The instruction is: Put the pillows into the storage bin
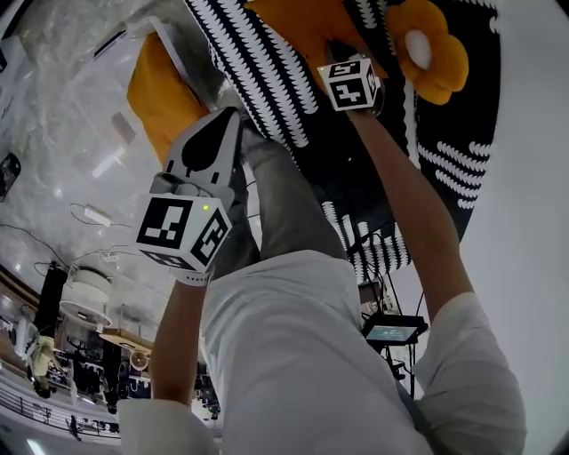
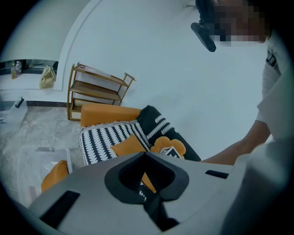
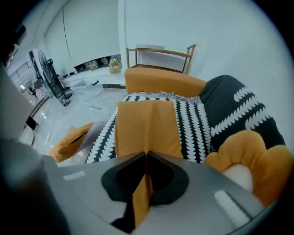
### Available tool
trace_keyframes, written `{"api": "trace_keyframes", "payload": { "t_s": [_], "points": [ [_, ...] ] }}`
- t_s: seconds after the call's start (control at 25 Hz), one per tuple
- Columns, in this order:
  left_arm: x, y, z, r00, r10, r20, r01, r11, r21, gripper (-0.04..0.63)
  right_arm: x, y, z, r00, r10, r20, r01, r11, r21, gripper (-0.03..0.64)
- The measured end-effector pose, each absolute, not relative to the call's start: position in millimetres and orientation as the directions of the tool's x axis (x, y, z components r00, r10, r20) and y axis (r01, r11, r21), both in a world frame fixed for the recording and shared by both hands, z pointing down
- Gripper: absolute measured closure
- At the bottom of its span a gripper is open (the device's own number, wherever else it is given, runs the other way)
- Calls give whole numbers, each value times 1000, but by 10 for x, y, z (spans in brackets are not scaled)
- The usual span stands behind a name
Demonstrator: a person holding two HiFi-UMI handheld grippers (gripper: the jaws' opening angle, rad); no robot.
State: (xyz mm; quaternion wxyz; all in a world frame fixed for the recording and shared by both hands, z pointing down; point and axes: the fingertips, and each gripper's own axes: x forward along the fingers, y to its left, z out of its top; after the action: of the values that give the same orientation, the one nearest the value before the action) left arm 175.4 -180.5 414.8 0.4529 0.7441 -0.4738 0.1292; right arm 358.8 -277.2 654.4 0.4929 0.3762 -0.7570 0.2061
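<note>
An orange square pillow (image 3: pixel 147 128) lies on the black-and-white throw (image 3: pixel 195 126) of the sofa. My right gripper (image 3: pixel 146 153) is shut on its near edge, with a fold of orange fabric pinched between the pads. In the head view the right gripper (image 1: pixel 338 51) reaches onto that pillow (image 1: pixel 298 27). An orange flower-shaped pillow (image 3: pixel 257 160) rests just to the right. A clear storage bin (image 2: pixel 53 149) stands on the floor left of the sofa, holding another orange pillow (image 2: pixel 55 174). My left gripper (image 2: pixel 145 153) hangs shut and empty, held back over the bin's side (image 1: pixel 227 120).
A wooden shelf rack (image 3: pixel 158 57) stands behind the orange sofa arm (image 3: pixel 161 78). The floor is pale marble (image 1: pixel 80 133) with a cable on it. A standing fan (image 3: pixel 46 73) is at the far left. The person's grey trouser leg (image 1: pixel 284 204) is against the sofa front.
</note>
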Motion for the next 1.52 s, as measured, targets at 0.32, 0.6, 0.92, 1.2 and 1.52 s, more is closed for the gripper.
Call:
{"api": "trace_keyframes", "payload": {
  "t_s": [0.32, 0.6, 0.92, 1.2, 1.52],
  "points": [
    [1384, -1424, 4139, 469, -633, 617, -829, -74, 555, 586, 2731, -2468, 6444, -333, -343, 879, -735, 678, -14, 594],
    [1139, -1037, 4119, 424, -668, 611, -834, -25, 552, 588, 2267, -2118, 6433, -388, -301, 871, -684, 727, -53, 598],
    [502, -625, 4056, 345, -711, 613, -835, 67, 547, 588, 1571, -1787, 6356, -423, -260, 868, -591, 805, -46, 598],
    [39, -303, 4047, 282, -737, 614, -830, 133, 541, 588, 1027, -1550, 6301, -428, -224, 876, -546, 836, -53, 598],
    [-373, 84, 4047, 226, -759, 610, -817, 193, 543, 588, 385, -1145, 6234, -473, -168, 865, -481, 872, -93, 598]
  ]
}}
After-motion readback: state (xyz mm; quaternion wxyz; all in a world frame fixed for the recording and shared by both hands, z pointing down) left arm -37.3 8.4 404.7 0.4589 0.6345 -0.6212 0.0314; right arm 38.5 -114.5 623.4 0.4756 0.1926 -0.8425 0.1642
